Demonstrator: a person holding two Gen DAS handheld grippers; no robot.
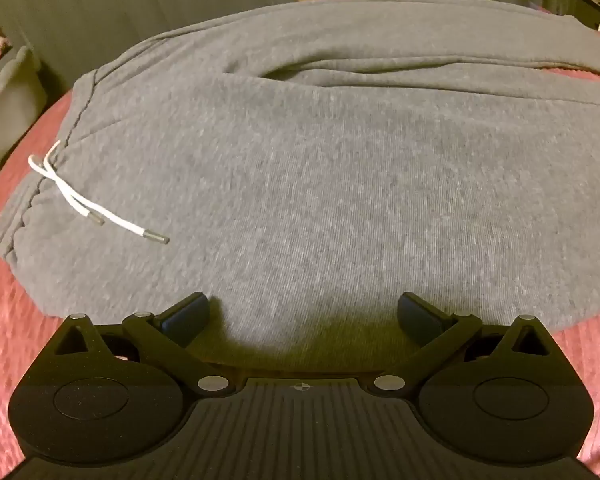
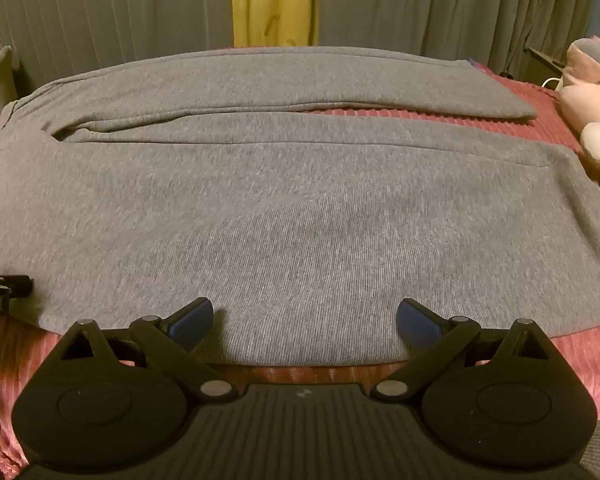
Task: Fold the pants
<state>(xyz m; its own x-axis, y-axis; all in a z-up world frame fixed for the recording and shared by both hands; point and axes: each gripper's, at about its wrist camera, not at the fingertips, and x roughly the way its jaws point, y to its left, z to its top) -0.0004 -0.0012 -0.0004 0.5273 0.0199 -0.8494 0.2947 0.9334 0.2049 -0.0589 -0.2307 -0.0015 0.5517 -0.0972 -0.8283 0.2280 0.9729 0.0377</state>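
Grey sweatpants (image 1: 300, 168) lie flat on a pink bedspread (image 1: 4, 340), waistband to the left with a white drawstring (image 1: 84, 204). Both legs stretch to the right, the far leg (image 2: 300, 80) beside the near leg (image 2: 300, 208). My left gripper (image 1: 303, 314) is open at the near edge of the pants by the hip, jaws wide apart over the fabric and holding nothing. My right gripper (image 2: 305, 318) is open at the near edge of the near leg, also holding nothing. Part of the left gripper (image 2: 0, 286) shows at the left edge of the right wrist view.
Grey curtains (image 2: 440, 8) and a yellow strip (image 2: 274, 0) stand behind the bed. Pink plush toys (image 2: 592, 96) lie at the right end of the bed near the leg hems. A grey plush shape (image 1: 12, 96) sits off the bed's left side.
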